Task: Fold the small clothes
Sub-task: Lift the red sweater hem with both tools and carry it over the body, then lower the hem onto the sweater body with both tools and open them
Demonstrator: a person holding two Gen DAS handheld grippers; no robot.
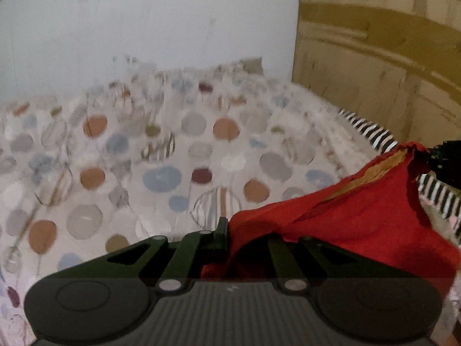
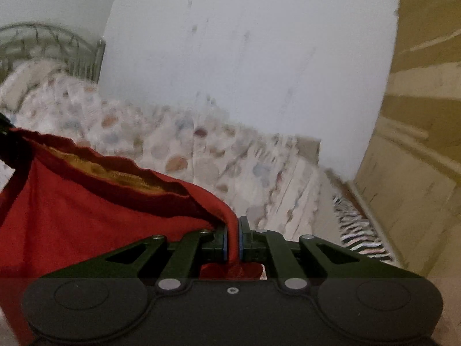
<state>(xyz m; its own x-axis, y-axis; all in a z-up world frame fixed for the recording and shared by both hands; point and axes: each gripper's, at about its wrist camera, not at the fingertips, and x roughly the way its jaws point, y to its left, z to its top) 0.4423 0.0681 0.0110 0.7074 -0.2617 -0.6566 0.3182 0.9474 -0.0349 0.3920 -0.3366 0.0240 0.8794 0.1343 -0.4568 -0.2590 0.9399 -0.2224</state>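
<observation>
The small red fabric garment (image 1: 360, 216) with a mustard-yellow inner lining hangs stretched between the two grippers, raised above the bed. Its opening edge, showing the yellow lining, runs along the top between the two grip points.

The left gripper (image 1: 223, 230) has its jaws clenched on one corner of the garment; the cloth drapes over the right-hand jaw and spreads away to the right. The right gripper (image 2: 232, 239) has its jaws clenched on the opposite corner: a red rolled hem passes straight between the blue-edged pads, and the cloth spreads away to the left.

Below lies the bed sheet (image 1: 129, 158), white with coloured round spots. A black-and-white striped cloth (image 2: 360, 236) lies at the right edge of the bed. Beyond stand a pale wall (image 2: 245, 57), a brown wooden cabinet (image 1: 374, 57) at far right, and a metal bed frame (image 2: 52, 49) at far left.
</observation>
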